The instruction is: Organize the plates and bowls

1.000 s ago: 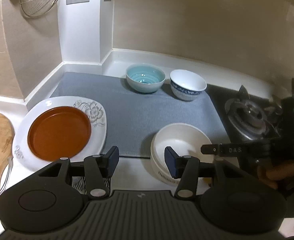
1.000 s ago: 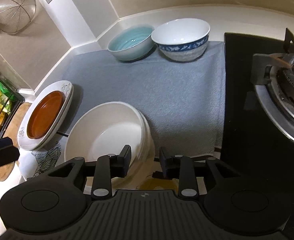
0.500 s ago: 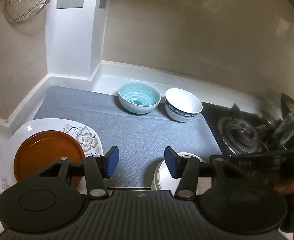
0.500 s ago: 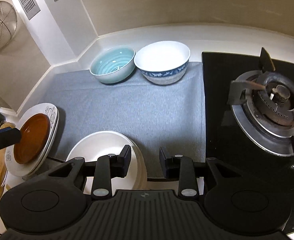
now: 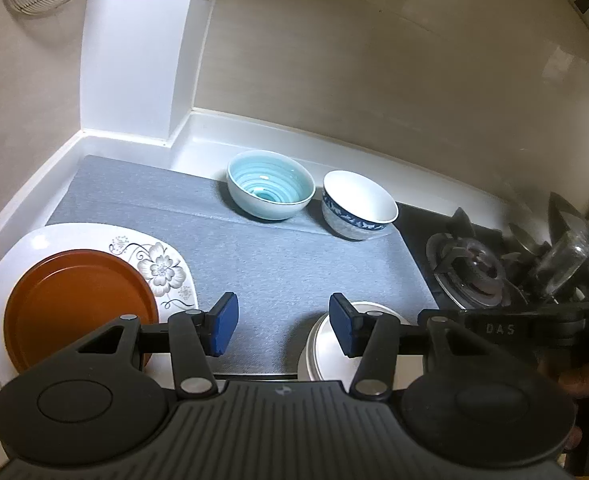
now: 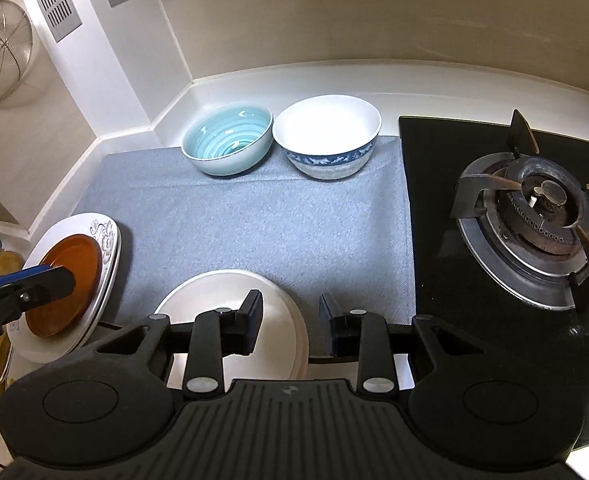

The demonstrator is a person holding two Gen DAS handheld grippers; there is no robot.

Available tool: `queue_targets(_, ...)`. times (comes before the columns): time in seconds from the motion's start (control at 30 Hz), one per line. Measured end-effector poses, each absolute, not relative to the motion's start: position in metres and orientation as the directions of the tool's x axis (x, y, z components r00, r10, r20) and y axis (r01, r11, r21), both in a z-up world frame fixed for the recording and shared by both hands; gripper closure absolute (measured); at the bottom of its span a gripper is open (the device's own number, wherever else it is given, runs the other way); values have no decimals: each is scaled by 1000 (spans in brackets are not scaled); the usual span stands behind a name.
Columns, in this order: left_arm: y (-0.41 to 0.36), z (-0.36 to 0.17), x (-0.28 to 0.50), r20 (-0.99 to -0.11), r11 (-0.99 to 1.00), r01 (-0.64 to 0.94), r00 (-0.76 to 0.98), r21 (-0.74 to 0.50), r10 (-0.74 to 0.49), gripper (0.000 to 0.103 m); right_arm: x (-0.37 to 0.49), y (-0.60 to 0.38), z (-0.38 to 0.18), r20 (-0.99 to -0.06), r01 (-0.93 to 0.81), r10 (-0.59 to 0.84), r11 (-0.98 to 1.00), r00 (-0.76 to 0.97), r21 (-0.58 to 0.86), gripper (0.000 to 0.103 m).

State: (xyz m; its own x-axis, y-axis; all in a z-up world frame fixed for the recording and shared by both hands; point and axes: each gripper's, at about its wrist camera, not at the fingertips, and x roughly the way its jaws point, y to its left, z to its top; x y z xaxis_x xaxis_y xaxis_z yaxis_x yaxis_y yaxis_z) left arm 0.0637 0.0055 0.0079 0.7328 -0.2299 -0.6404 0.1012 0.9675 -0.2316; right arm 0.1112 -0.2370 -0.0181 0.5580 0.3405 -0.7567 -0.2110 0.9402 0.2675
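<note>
Both tongs are held apart and empty. The white dish (image 6: 230, 300) is seen just beneath and left of the right gripper (image 6: 290, 318), nearer to it than to the left gripper (image 5: 280, 326). The teal bowl (image 6: 228, 142) and blue-patterned bowl (image 6: 328, 138) lie well ahead, touching, on the grey mat (image 6: 254, 220).

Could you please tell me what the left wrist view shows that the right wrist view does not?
Only the left wrist view shows a glass jar beyond the burner. Only the right wrist view shows the whole gas burner and two wall vents. Both show the teal bowl, the blue-rimmed bowl, the brown plate on the floral plate, and the grey mat.
</note>
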Motion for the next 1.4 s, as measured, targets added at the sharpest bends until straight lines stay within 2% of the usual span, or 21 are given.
queue_targets(0.1, 7, 6, 66, -638, 964, 111, 730, -243, -245, 50, 110, -235, -16, -757, -208, 336, 942, 560, 264, 70)
queue_targets(0.37, 4, 4, 73, -628, 951, 160, 719, -266, -296, 69, 108, -233, -13, -756, -196, 323, 946, 569, 256, 70)
queue_targets(0.53, 5, 3, 77, -626, 947, 171, 716, -271, -308, 71, 108, -232, -13, -758, -188, 317, 949, 570, 254, 70)
queue_targets(1.4, 1, 1, 102, -628, 943, 184, 708, -276, -322, 71, 117, -227, -14, -757, -188, 322, 947, 568, 261, 70)
